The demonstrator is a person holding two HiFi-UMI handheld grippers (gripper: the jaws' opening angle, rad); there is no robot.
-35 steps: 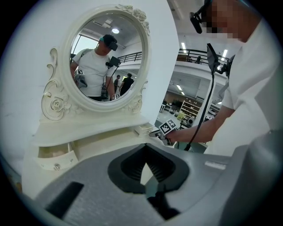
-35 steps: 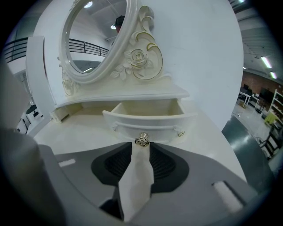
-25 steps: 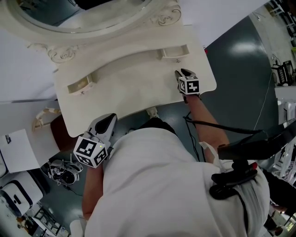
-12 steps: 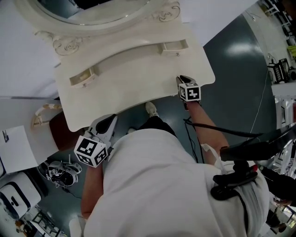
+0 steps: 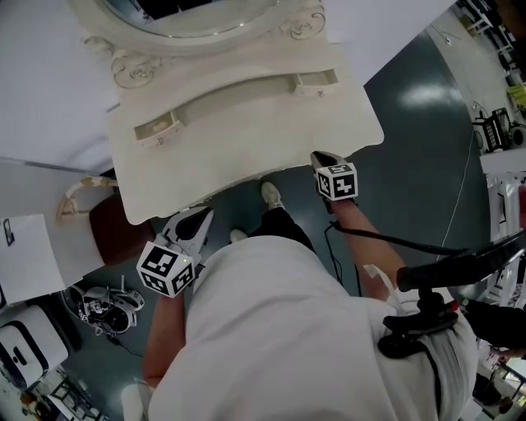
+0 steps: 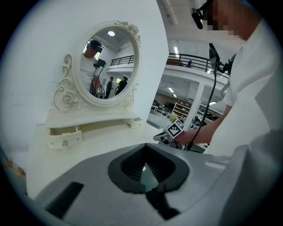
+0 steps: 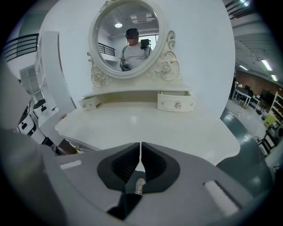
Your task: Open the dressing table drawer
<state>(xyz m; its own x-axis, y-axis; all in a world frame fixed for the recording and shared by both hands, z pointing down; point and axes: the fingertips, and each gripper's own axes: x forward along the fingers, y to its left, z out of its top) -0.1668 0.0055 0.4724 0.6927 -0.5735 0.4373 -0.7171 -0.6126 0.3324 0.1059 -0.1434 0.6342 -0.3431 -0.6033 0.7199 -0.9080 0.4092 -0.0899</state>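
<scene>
Right drawer [image 5: 316, 80] and left drawer [image 5: 156, 130]: small, cream, each with a round knob [image 7: 177, 105], set on the table [image 5: 246, 140] just under either side of the oval mirror [image 5: 189, 16]. Both stand pulled out; contents not readable. Right hand-held gripper [image 5: 319, 156], at the table edge farthest from the mirror, has just been closing, jaws together on nothing; left hand-held gripper [image 5: 201, 218], farther still from the mirror, likewise closed, empty.

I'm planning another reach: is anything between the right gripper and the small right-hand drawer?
Nothing visible. Only bare tabletop lies between the right gripper and the right drawer. Its jaws have just been closing, with nothing between them.
</scene>
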